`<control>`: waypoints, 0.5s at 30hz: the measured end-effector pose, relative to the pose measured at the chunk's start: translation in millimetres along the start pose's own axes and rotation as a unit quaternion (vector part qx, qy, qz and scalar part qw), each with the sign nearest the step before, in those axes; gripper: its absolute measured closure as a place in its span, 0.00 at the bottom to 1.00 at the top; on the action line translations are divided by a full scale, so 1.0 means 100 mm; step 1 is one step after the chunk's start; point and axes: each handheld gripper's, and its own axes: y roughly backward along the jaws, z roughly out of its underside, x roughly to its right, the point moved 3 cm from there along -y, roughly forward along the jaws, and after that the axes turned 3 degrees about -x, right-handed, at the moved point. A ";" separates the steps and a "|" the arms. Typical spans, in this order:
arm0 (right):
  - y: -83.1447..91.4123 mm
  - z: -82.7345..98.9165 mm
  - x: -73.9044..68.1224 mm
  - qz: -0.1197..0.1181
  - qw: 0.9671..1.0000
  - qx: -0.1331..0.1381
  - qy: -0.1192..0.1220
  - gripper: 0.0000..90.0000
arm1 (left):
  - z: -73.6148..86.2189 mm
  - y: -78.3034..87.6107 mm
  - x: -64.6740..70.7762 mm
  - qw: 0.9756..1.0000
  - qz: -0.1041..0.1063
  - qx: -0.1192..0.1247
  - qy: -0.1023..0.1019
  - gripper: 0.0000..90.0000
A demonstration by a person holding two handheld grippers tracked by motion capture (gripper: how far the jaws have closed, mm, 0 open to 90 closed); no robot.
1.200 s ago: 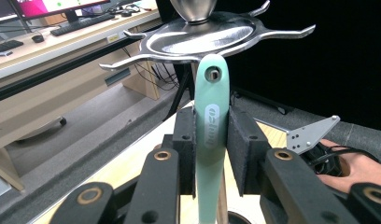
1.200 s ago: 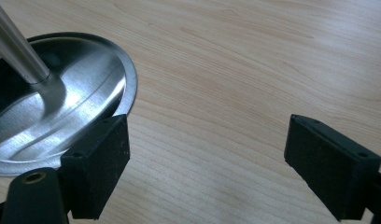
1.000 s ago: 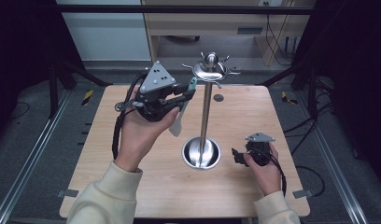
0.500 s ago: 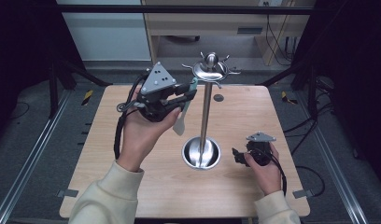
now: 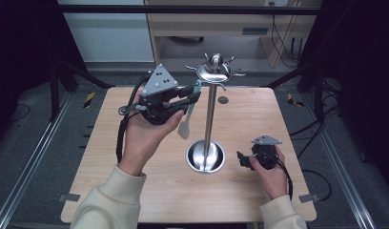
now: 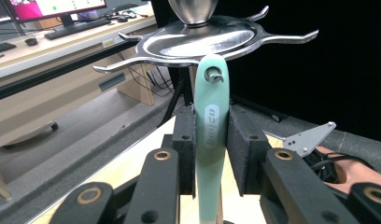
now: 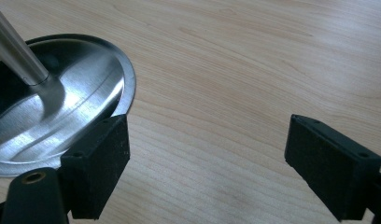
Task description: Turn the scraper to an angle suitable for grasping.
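The left gripper (image 6: 211,154) clamped a mint-green spatula (image 6: 210,140), its white handle label unreadable, its hanging hole at a hook of the steel stand (image 5: 209,117). The right gripper (image 7: 205,163) rested wide open, empty, beside the stand's base.

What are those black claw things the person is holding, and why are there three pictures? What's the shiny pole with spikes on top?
Those are grippers: hand tools with two black jaws that pinch things. One picture comes from a camera above the wooden table; the other two come from small cameras riding on each gripper. The shiny pole is a metal utensil stand with a round base and hooks on top for hanging kitchen tools. The left gripper is pinching a mint-green spatula by its handle, holding it up by the hooks; the hole in the handle's end sits just below one. The right gripper rests low by the stand's base, jaws wide apart, holding nothing.
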 end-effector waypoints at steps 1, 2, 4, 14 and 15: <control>0.00 0.00 0.00 0.000 1.000 0.000 0.000 0.16 | 0.00 0.00 0.00 1.000 0.000 0.000 -0.002 0.82; 0.00 0.00 0.00 0.000 1.000 0.000 0.000 0.16 | 0.00 0.00 0.00 1.000 0.000 0.000 -0.002 0.82; 0.00 0.00 0.01 0.000 1.000 -0.001 0.000 0.16 | 0.00 0.00 0.00 1.000 0.000 0.001 -0.003 0.82; 0.01 0.01 0.02 0.001 1.000 -0.001 -0.001 0.16 | 0.01 0.02 0.00 1.000 0.005 0.004 0.002 0.81; 0.01 0.01 0.01 0.000 1.000 0.000 -0.003 0.16 | 0.01 0.02 -0.01 1.000 0.006 0.005 0.003 0.81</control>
